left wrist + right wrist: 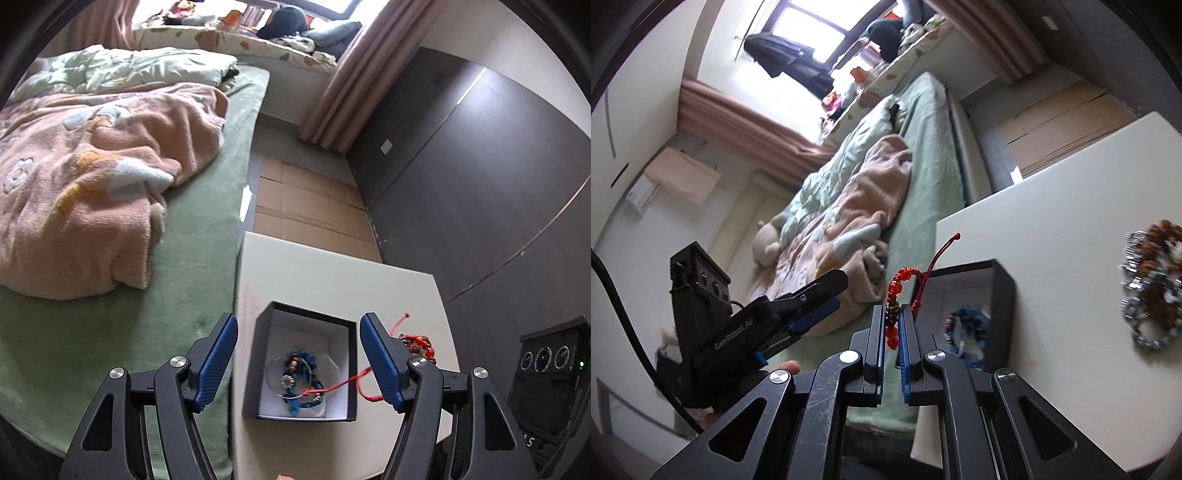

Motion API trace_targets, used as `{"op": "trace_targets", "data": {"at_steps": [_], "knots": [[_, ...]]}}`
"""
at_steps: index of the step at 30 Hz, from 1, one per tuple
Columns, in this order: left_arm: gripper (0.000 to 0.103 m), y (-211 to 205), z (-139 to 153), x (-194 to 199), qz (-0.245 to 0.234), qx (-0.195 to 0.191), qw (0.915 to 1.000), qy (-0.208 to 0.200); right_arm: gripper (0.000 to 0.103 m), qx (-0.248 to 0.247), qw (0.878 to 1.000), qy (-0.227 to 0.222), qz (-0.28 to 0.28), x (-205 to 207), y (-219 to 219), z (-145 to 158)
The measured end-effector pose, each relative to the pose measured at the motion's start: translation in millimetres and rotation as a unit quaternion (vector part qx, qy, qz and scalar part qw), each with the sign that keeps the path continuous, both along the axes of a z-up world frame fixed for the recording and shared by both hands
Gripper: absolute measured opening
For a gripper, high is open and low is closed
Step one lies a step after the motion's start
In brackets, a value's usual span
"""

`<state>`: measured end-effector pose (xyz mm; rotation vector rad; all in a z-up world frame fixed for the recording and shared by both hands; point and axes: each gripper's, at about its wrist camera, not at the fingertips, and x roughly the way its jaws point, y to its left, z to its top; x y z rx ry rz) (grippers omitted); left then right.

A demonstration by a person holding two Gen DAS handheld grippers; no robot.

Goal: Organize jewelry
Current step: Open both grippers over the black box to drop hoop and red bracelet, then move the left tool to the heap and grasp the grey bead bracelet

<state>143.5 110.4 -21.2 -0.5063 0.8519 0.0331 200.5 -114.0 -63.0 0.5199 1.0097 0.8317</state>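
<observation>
A black jewelry box (303,362) with a white lining stands open on the white table (332,273). Inside lie a blue beaded bracelet (295,373) and a thin wire hoop. My left gripper (299,358) is open, its fingers either side of the box above it. My right gripper (892,321) is shut on a red bead bracelet (899,280) with a red cord, held beside the box (975,295). In the left wrist view the red cord (343,384) trails over the box edge, and red beads (417,341) show behind my right finger.
A brown bead and silver chain pile (1152,284) lies on the table to the right of the box. A bed (207,221) with a pink blanket (92,177) borders the table's left edge. A dark speaker (550,362) stands at the right. Cardboard covers the floor beyond.
</observation>
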Motion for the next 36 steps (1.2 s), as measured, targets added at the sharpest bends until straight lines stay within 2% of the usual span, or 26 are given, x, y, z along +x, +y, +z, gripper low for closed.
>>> {"op": "trace_targets", "data": {"at_steps": [3, 4, 5, 6, 7, 10, 15, 25, 31, 34, 36], "knots": [[0.07, 6.8, 0.9, -0.8, 0.008, 0.0, 1.0, -0.003, 0.008, -0.016, 1.0, 0.001, 0.021, 5.3, 20.6, -6.3], [0.072, 8.2, 1.3, -1.2, 0.01, 0.0, 0.9999, -0.004, 0.014, -0.029, 0.999, 0.008, 0.027, 8.4, 25.5, -10.8], [0.076, 9.3, 1.6, -1.9, 0.012, -0.001, 0.9999, -0.006, 0.039, -0.049, 0.998, 0.02, 0.03, 12.0, 30.6, -17.1], [0.079, 9.8, 1.7, -2.5, 0.012, -0.002, 0.9999, -0.007, 0.054, -0.07, 0.997, 0.029, 0.024, 14.9, 31.6, -24.7], [0.083, 10.0, 1.7, -2.6, 0.012, -0.003, 0.9999, -0.009, 0.064, -0.075, 0.997, 0.027, 0.018, 14.9, 29.9, -25.9], [0.084, 6.6, 1.6, -2.0, 0.006, -0.001, 0.9999, -0.01, 0.064, -0.096, 0.995, 0.026, 0.006, 15.6, 19.5, -23.7], [0.084, -3.7, 2.9, -0.2, -0.01, -0.004, 0.9999, -0.013, 0.067, -0.107, 0.994, -0.011, -0.027, 8.0, -14.5, 4.0], [0.084, -50.0, 3.3, 4.5, -0.064, 0.032, 0.9973, -0.014, 0.069, -0.135, 0.987, -0.012, -0.092, -0.4, -87.0, 24.0], [0.084, -79.0, 0.8, 10.1, -0.095, 0.043, 0.9945, -0.012, 0.084, -0.147, 0.981, -0.005, -0.129, -2.7, -125.5, 22.6], [0.084, -96.3, -1.6, 14.2, -0.111, 0.047, 0.9926, -0.01, 0.098, -0.156, 0.977, -0.001, -0.145, -3.7, -137.2, 18.7], [0.084, -107.9, -3.7, 17.4, -0.121, 0.049, 0.9913, -0.008, 0.1, -0.163, 0.974, 0.001, -0.159, -5.7, -149.6, 16.5]]}}
